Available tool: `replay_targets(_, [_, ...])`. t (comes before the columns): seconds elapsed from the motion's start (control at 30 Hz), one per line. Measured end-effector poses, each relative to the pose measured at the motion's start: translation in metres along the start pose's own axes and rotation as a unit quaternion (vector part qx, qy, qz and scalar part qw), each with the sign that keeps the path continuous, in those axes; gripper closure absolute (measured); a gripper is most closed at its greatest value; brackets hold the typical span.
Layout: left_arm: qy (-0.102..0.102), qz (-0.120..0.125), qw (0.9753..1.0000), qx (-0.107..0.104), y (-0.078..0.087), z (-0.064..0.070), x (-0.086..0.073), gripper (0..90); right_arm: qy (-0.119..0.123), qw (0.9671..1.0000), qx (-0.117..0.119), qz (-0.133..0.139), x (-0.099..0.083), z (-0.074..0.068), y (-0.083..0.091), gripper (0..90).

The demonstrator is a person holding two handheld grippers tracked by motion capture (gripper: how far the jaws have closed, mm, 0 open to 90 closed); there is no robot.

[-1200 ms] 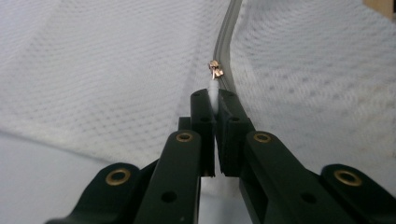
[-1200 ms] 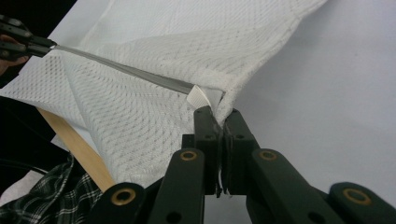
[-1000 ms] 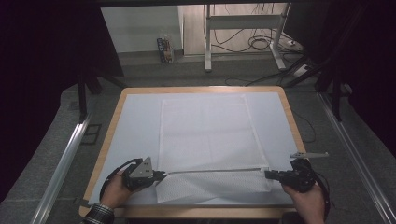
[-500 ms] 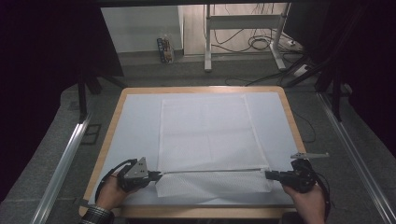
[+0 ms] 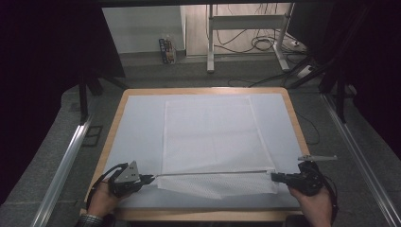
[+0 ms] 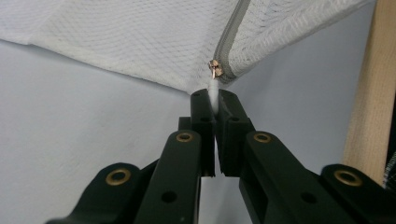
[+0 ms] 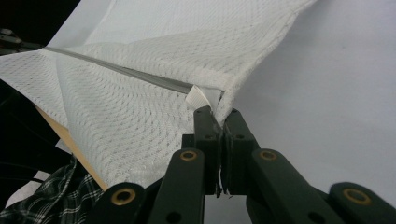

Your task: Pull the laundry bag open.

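A white mesh laundry bag lies flat on the table, its near edge lifted and stretched between both grippers. Along that edge runs a grey zipper, pulled taut. My left gripper is shut on the bag's corner; in the left gripper view white fabric is pinched between the jaws just below the brass zipper pull. My right gripper is shut on the opposite corner; the right gripper view shows a white fabric tab at the zipper's end clamped in the jaws.
The table has a pale sheet with a wooden rim. Metal rails run along both sides on the grey floor. A desk frame and cables stand beyond the far edge. A plaid sleeve shows low in the right gripper view.
My left gripper has moved slightly left, pulling the zippered edge tighter. The right gripper has held its place.
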State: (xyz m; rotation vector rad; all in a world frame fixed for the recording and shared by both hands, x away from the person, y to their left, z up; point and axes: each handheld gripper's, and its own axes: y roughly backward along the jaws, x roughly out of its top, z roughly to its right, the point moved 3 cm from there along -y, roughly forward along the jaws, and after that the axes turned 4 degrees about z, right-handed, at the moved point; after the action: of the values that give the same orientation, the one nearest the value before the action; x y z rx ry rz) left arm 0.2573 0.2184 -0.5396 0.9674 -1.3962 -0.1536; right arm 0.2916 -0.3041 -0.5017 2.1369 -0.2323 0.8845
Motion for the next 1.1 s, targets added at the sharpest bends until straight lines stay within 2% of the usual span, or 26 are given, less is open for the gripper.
replay_targets(0.13, [0.001, 0.0, 1.0, 0.0, 0.002, 0.0, -0.003, 87.4, 0.005, 1.0, 0.003, -0.005, 0.0, -0.003, -0.002, 85.6])
replay_targets(0.2, [-0.013, -0.015, 0.9998, 0.009, 0.003, 0.001, -0.006, 86.3, 0.015, 0.9996, 0.014, -0.021, -0.004, -0.007, -0.004, 84.9])
replay_targets(0.27, [-0.017, -0.019, 0.9996, 0.012, 0.004, 0.002, -0.007, 85.9, 0.023, 0.9992, 0.016, -0.029, -0.006, -0.011, -0.006, 84.6])
replay_targets(0.5, [-0.03, -0.032, 0.999, 0.009, 0.005, 0.005, -0.011, 81.3, 0.036, 0.9983, 0.011, -0.044, -0.009, -0.018, -0.007, 81.6])
replay_targets(0.53, [-0.028, -0.03, 0.9991, 0.008, 0.005, 0.005, -0.011, 78.1, 0.037, 0.998, 0.013, -0.05, -0.012, -0.018, -0.007, 77.0])
replay_targets(0.6, [-0.019, -0.025, 0.9995, 0.005, 0.006, 0.005, -0.013, 75.2, 0.036, 0.9979, 0.012, -0.052, -0.013, -0.018, -0.007, 74.8])
replay_targets(0.7, [-0.007, -0.023, 0.9997, 0.004, 0.007, 0.005, -0.014, 67.7, 0.042, 0.9978, 0.007, -0.05, -0.015, -0.018, -0.004, 65.8])
replay_targets(0.77, [0.006, -0.02, 0.9997, 0.009, 0.006, 0.004, -0.014, 60.6, 0.047, 0.9982, 0.0, -0.036, -0.013, -0.017, 0.0, 60.4])
replay_targets(0.8, [0.015, -0.017, 0.9997, 0.012, 0.006, 0.003, -0.014, 56.3, 0.053, 0.9982, -0.011, -0.026, -0.012, -0.016, 0.003, 57.1])
replay_targets(0.83, [0.015, -0.017, 0.9997, 0.012, 0.006, 0.003, -0.014, 53.4, 0.053, 0.9982, -0.011, -0.026, -0.012, -0.016, 0.003, 57.1])
replay_targets(0.87, [0.028, -0.014, 0.9993, 0.02, 0.005, 0.001, -0.013, 50.1, 0.054, 0.9981, -0.022, -0.019, -0.01, -0.014, 0.005, 56.2])
replay_targets(0.9, [0.028, -0.014, 0.9993, 0.02, 0.005, 0.001, -0.013, 48.5, 0.054, 0.9981, -0.022, -0.019, -0.01, -0.014, 0.005, 56.2])
replay_targets(1.0, [0.048, -0.005, 0.9984, 0.027, 0.004, -0.001, -0.013, 42.4, 0.06, 0.9975, -0.032, -0.019, -0.01, -0.011, 0.004, 55.2])
replay_targets(1.1, [0.054, -0.001, 0.9982, 0.028, 0.003, -0.002, -0.012, 40.1, 0.064, 0.9971, -0.037, -0.018, -0.011, -0.01, 0.002, 54.0])
